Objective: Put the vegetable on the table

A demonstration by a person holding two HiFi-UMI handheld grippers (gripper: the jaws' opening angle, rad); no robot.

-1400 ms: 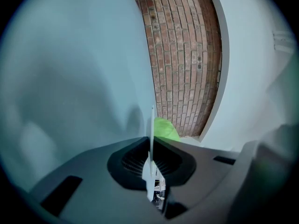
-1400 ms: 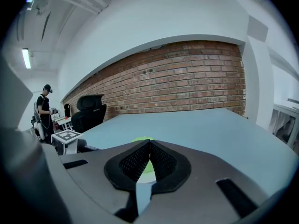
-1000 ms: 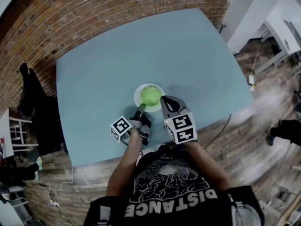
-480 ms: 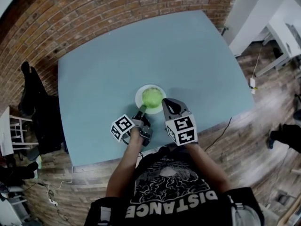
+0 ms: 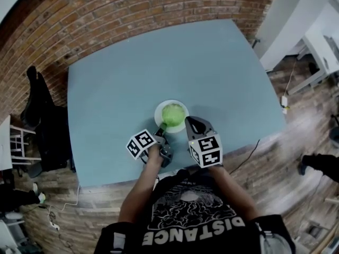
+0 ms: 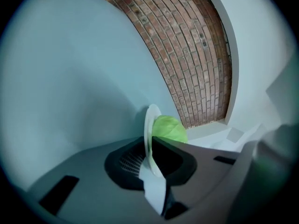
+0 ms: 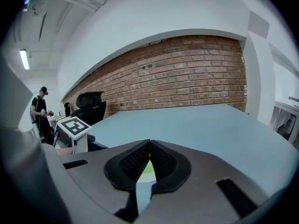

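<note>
A round pale green vegetable [image 5: 172, 112] like a small cabbage rests on a white plate [image 5: 180, 126] near the table's front edge. My left gripper [image 5: 162, 127] is shut on the plate's near rim; in the left gripper view the plate [image 6: 150, 134] stands edge-on between the jaws with the vegetable [image 6: 169, 129] behind it. My right gripper [image 5: 192, 125] hovers just right of the plate, shut, with nothing between its jaws. A sliver of green [image 7: 147, 171] shows below its jaws [image 7: 149, 146] in the right gripper view.
The blue-grey table [image 5: 159, 67] stands against a brick wall [image 5: 106, 15]. A black office chair [image 5: 45, 123] is at the table's left. A cable [image 5: 246, 152] hangs off the front right edge. A person [image 7: 39, 108] stands far left in the right gripper view.
The view has shifted slightly. Both grippers, the plate and the vegetable keep the same arrangement; the left gripper stays on the plate's rim.
</note>
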